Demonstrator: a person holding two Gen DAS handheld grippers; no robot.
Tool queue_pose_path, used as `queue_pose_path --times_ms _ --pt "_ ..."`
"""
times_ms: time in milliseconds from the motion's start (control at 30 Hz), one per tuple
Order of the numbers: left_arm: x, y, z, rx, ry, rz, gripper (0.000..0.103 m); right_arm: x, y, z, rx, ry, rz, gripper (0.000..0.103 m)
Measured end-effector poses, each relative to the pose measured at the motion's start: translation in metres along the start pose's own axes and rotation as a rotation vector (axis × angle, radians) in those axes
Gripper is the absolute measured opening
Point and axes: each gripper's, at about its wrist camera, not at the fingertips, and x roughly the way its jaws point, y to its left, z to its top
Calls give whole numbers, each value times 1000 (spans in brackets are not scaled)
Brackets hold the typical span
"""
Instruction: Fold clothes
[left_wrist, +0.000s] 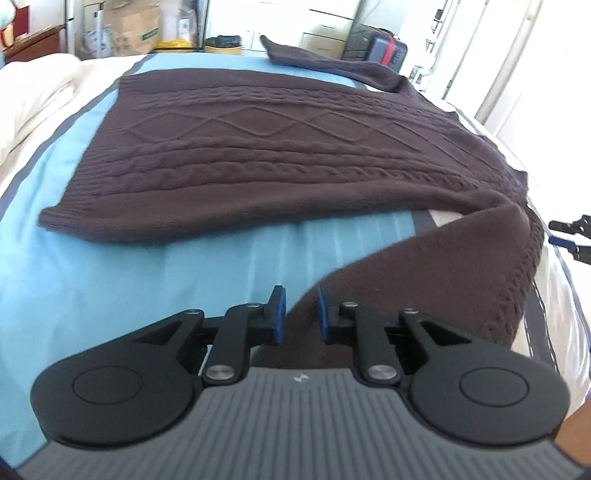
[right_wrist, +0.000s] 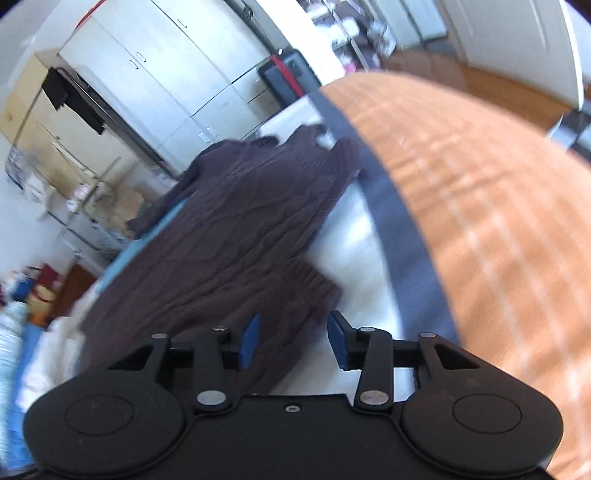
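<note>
A dark brown cable-knit sweater (left_wrist: 258, 147) lies spread flat on a light blue sheet (left_wrist: 110, 277) on the bed. One sleeve (left_wrist: 443, 280) trails toward me at the lower right. My left gripper (left_wrist: 301, 314) hovers over that sleeve's edge, its blue pads (left_wrist: 277, 314) apart and not pressing the knit. The right wrist view shows the same sweater (right_wrist: 240, 229), with a ribbed end (right_wrist: 306, 280) lying on white bedding (right_wrist: 354, 240). My right gripper (right_wrist: 295, 341) stands open just above that end, holding nothing. Its tips (left_wrist: 569, 236) also show at the right edge of the left wrist view.
A cream duvet (left_wrist: 33, 103) is bunched along the bed's left side. Beyond the far edge stand boxes, a yellow bin (left_wrist: 223, 46) and a black and red case (left_wrist: 384, 50). The bed's dark blue border (right_wrist: 388, 206) drops to an orange wood floor (right_wrist: 461, 184).
</note>
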Motion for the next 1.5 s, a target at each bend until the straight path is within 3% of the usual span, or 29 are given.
queue_pose_path --times_ms 67,100,133,200,333,500,533,567,700,833,967,1167,1233,1300,1400,1467,1500 --pt "-1 6 -1 -29 26 -43 42 7 -4 -8 46 60 74 48" --pt "-1 8 -2 -40 44 -59 59 10 -5 -13 64 92 109 48" --pt "1 7 -3 -42 76 -51 69 14 -5 -20 72 129 142 48" --pt "8 7 -5 -47 129 -26 69 25 0 -33 76 216 216 48" --pt "15 9 -8 -63 154 -8 69 53 19 -60 81 390 360 54" --pt "6 8 -8 -59 79 5 69 82 69 -74 -86 405 374 56" --pt "1 5 -8 -39 41 9 69 87 81 -73 -136 398 375 42" --pt "-5 1 -7 -19 -6 2 69 92 93 -72 -195 389 373 18" --pt "-20 -11 -4 11 -116 -91 69 102 141 -36 -361 323 407 15" --pt "-9 -21 -4 53 -80 -110 69 106 184 16 -446 254 432 14" --pt "4 -21 -6 37 -33 -114 69 113 224 59 -568 213 396 14" --pt "4 -5 -5 -42 -62 -101 69 127 254 96 -745 327 271 14" --pt "0 4 -1 -77 -96 -56 69 133 262 109 -789 379 231 14" --pt "-4 16 3 -118 -142 4 70 137 262 128 -763 443 229 14" --pt "-11 37 9 -207 -191 -13 70 159 261 141 -614 548 183 22" --pt "-9 42 8 -240 -198 -36 70 175 252 143 -484 575 165 44" --pt "-8 40 5 -238 -192 -31 70 182 245 140 -431 567 153 48"
